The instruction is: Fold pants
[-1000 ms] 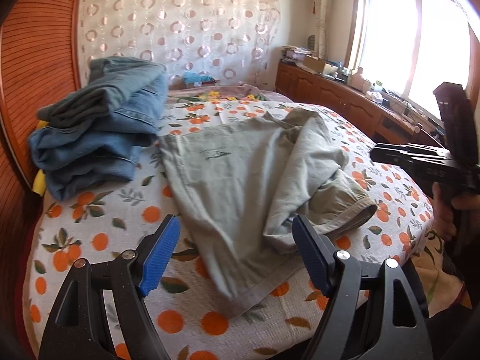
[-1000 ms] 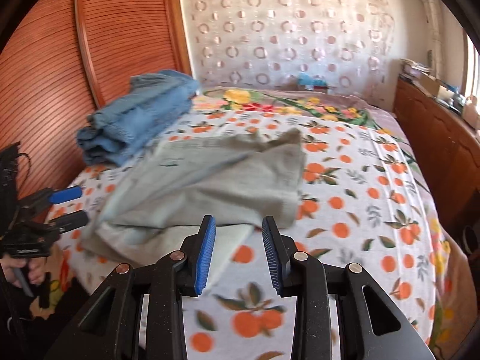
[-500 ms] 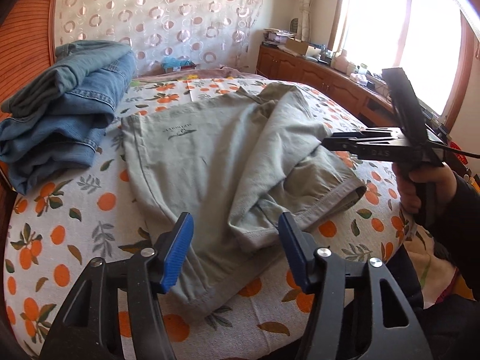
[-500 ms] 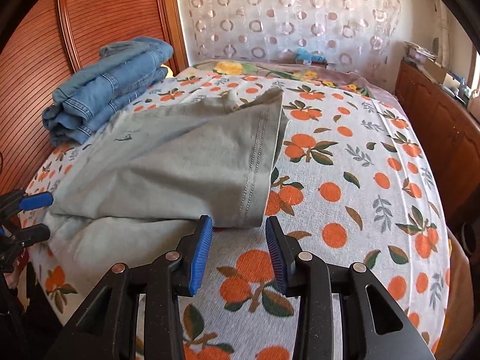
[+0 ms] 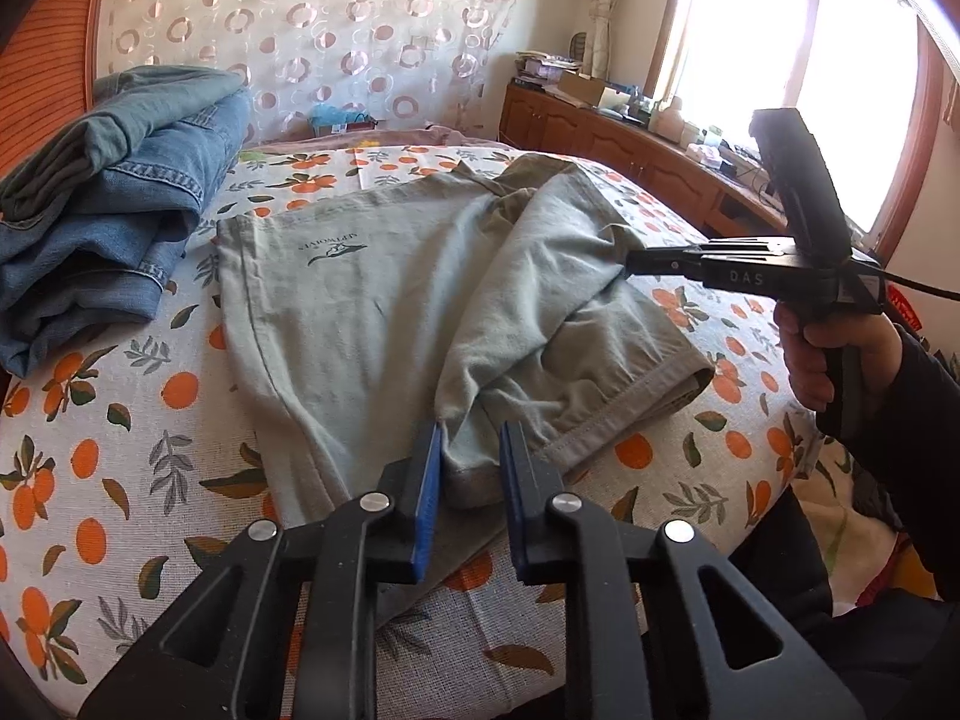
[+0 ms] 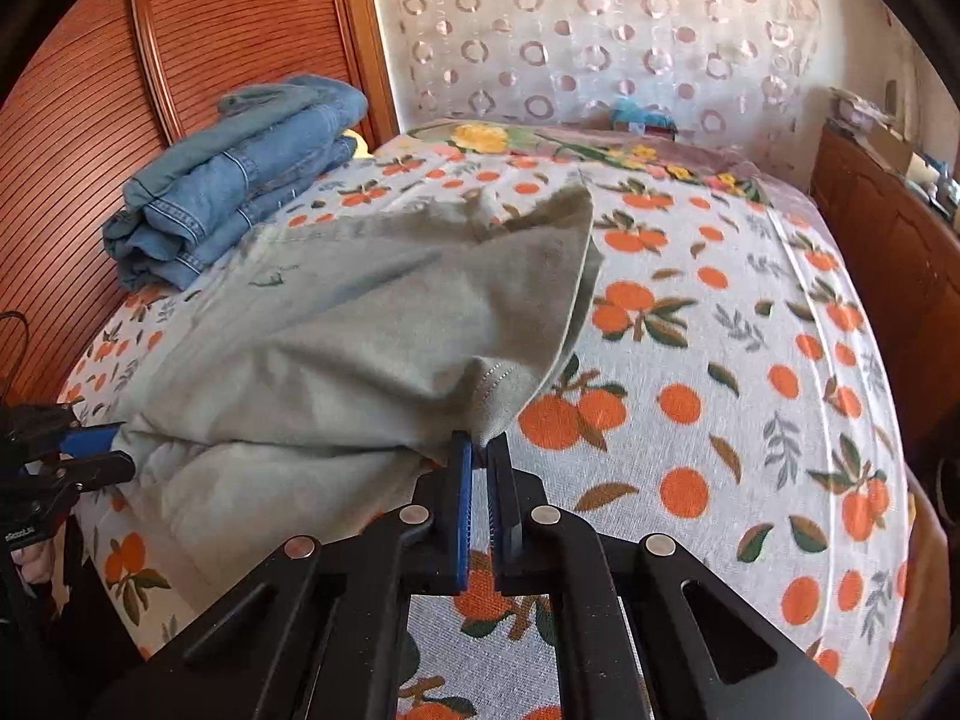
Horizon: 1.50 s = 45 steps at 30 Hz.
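At the bottom centre of the left wrist view, the left gripper (image 5: 470, 450) has its blue pads narrowed onto a corner of the grey-green pants (image 5: 384, 312), with the fabric edge caught between them. In the right wrist view the right gripper (image 6: 479, 450) sits low in the middle of the frame, its pads almost together and pinching a folded edge of the same pants (image 6: 336, 348), which lift slightly at that point. Seen from the left wrist camera, the right gripper (image 5: 630, 261) reaches in from the right side of the frame to the cloth's edge, held by the person's right hand (image 5: 840, 354).

The pants spread across the middle of both views, partly folded over themselves, with the waistband showing at lower right in the left wrist view and a small dark logo toward the upper left of the cloth. They lie on a bed cover (image 6: 720, 390) printed with oranges and leaves. A stack of folded blue jeans (image 5: 102, 198) rests at the upper left, beside the pants and against a reddish slatted headboard (image 6: 150, 60). A curtain with ring patterns (image 5: 312, 30) fills the upper middle, and a bright window (image 5: 780, 42) sits at upper right.
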Tool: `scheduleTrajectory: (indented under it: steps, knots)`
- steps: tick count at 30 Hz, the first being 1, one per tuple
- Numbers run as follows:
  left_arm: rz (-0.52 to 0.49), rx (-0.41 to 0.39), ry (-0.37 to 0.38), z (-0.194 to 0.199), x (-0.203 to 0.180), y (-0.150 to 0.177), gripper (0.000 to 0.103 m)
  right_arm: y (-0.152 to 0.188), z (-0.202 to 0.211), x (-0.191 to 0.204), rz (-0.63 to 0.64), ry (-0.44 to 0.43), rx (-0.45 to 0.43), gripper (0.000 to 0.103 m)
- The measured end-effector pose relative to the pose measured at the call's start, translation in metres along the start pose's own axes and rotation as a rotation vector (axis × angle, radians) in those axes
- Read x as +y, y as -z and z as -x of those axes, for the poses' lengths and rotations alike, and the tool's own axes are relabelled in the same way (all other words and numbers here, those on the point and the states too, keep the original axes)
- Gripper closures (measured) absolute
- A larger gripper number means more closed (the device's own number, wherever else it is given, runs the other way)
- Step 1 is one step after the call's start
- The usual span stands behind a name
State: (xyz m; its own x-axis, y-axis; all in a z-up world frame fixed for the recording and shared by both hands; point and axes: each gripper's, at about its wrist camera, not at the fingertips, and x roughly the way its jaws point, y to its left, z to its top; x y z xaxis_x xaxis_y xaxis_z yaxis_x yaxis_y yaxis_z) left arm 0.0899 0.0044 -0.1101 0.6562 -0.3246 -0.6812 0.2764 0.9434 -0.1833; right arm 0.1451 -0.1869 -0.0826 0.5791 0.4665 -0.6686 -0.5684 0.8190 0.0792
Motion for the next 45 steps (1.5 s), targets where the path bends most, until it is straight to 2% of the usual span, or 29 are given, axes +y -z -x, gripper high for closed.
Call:
scheduleTrajectory:
  steps: [4, 9, 15, 24, 32, 34, 36, 41, 44, 45]
  knots:
    - [0.017, -0.022, 0.023, 0.009, 0.004, 0.001, 0.094, -0.018, 0.009, 0.0, 0.014, 0.0, -0.043, 0.099]
    - [0.04, -0.047, 0.036, 0.021, 0.01, 0.006, 0.095, -0.06, 0.016, 0.015, 0.066, -0.015, -0.107, 0.099]
    - [0.067, -0.066, 0.043, 0.032, 0.017, 0.015, 0.096, -0.109, 0.005, 0.053, 0.16, -0.046, -0.152, 0.099]
    - [0.128, -0.054, 0.031, 0.036, 0.038, 0.039, 0.096, -0.145, -0.049, 0.096, 0.176, -0.195, -0.125, 0.099]
    - [0.138, -0.067, 0.015, 0.043, 0.043, 0.046, 0.096, -0.161, -0.091, 0.115, 0.221, -0.245, -0.074, 0.099]
    - [0.137, -0.059, 0.009, 0.042, 0.044, 0.049, 0.096, -0.164, -0.1, 0.112, 0.211, -0.249, -0.028, 0.092]
    - [0.133, -0.056, 0.002, 0.041, 0.042, 0.05, 0.096, -0.165, -0.105, 0.109, 0.196, -0.237, -0.016, 0.076]
    - [0.132, -0.051, -0.006, 0.042, 0.041, 0.049, 0.093, -0.157, -0.09, 0.086, 0.173, -0.197, -0.059, 0.066]
    - [0.148, -0.053, -0.016, 0.045, 0.045, 0.048, 0.089, -0.142, -0.072, 0.071, 0.178, -0.152, -0.072, 0.066]
    - [0.154, -0.055, -0.021, 0.048, 0.048, 0.048, 0.085, -0.133, -0.066, 0.068, 0.176, -0.137, -0.073, 0.066]
